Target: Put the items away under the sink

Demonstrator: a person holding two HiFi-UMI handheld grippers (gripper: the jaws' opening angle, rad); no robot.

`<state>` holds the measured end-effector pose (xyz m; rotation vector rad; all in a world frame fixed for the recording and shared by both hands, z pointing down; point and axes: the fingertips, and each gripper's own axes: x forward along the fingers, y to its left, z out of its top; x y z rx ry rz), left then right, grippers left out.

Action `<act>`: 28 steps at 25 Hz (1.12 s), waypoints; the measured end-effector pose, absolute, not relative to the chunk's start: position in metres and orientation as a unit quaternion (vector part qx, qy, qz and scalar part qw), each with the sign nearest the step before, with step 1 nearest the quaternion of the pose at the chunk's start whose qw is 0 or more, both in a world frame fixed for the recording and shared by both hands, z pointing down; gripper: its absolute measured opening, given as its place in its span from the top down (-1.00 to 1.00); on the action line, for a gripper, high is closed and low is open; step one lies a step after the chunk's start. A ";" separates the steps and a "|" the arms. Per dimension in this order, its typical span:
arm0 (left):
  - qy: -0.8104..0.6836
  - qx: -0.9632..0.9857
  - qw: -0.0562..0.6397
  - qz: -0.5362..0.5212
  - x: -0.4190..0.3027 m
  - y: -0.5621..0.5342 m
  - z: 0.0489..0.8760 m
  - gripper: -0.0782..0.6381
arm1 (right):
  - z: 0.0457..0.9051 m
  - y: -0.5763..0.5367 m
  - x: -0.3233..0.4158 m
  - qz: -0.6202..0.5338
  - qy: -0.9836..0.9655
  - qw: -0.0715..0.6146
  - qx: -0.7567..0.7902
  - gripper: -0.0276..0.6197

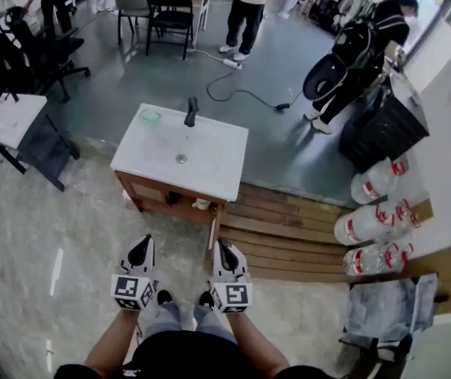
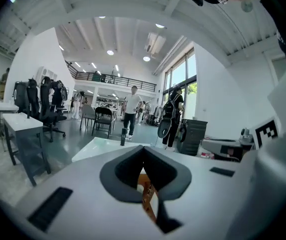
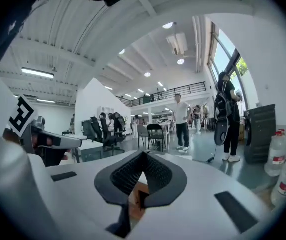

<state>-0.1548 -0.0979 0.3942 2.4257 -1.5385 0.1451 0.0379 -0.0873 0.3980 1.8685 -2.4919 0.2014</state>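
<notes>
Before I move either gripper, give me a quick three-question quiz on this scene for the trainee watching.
1. True or false: the left gripper and the right gripper are both shut and hold nothing.
2. Multiple choice: what stands at the far edge of the white sink top? A) a black faucet B) a red kettle C) a potted plant
3. Fill in: seen from the head view, the large water jugs lie on the floor to the ____ of the sink.

Key: 1 true; 2 A; 3 right.
</notes>
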 end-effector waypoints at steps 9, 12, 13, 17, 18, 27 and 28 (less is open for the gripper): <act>-0.537 0.839 0.081 0.004 -0.153 -0.039 0.294 0.77 | 0.299 -0.006 0.112 0.010 -0.776 -0.009 0.631 0.88; -0.539 0.838 0.086 -0.006 -0.152 -0.030 0.289 0.77 | 0.288 0.006 0.118 -0.017 -0.772 -0.010 0.635 0.88; -0.537 0.839 0.082 -0.007 -0.152 -0.028 0.286 0.77 | 0.286 0.007 0.117 -0.019 -0.771 -0.012 0.636 0.88; -0.532 0.843 0.074 0.003 -0.148 -0.024 0.277 0.77 | 0.275 0.011 0.111 -0.029 -0.770 -0.031 0.636 0.88; -0.534 0.843 0.073 0.007 -0.148 -0.023 0.276 0.77 | 0.273 0.012 0.111 -0.034 -0.771 -0.035 0.635 0.88; -0.522 0.851 0.057 0.005 -0.144 -0.019 0.274 0.77 | 0.269 0.014 0.113 -0.037 -0.767 -0.041 0.640 0.88; -0.522 0.851 0.056 0.006 -0.144 -0.018 0.275 0.77 | 0.270 0.014 0.114 -0.038 -0.767 -0.041 0.640 0.88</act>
